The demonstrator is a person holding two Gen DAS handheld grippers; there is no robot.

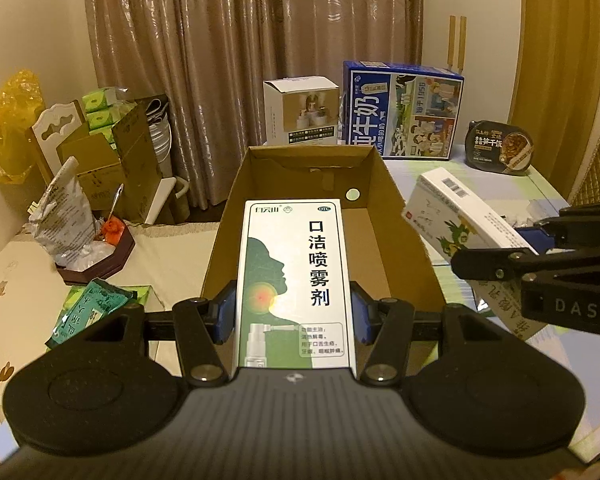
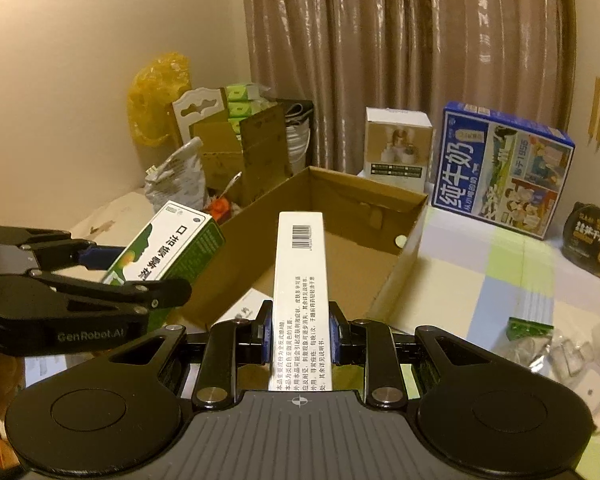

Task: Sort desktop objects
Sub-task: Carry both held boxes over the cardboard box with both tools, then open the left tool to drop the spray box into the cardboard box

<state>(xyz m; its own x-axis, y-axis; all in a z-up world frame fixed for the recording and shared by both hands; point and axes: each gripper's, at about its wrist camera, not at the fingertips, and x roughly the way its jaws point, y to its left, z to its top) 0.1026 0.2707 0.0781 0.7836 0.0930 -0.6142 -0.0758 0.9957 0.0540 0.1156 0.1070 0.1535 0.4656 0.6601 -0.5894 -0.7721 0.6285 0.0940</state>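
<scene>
The left gripper (image 1: pixel 294 314) is clamped on a green spray box (image 1: pixel 294 280), the right gripper (image 2: pixel 300 336) on a white box (image 2: pixel 300 288), both near the open carton (image 2: pixel 340 208).

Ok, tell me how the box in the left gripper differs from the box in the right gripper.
The spray box in the left gripper is wide, its green-and-white printed front facing up. The narrow white box in the right gripper shows a barcode and small black text, and is clamped across its thin side. Both are held lengthwise, pointing towards the open cardboard box.
</scene>
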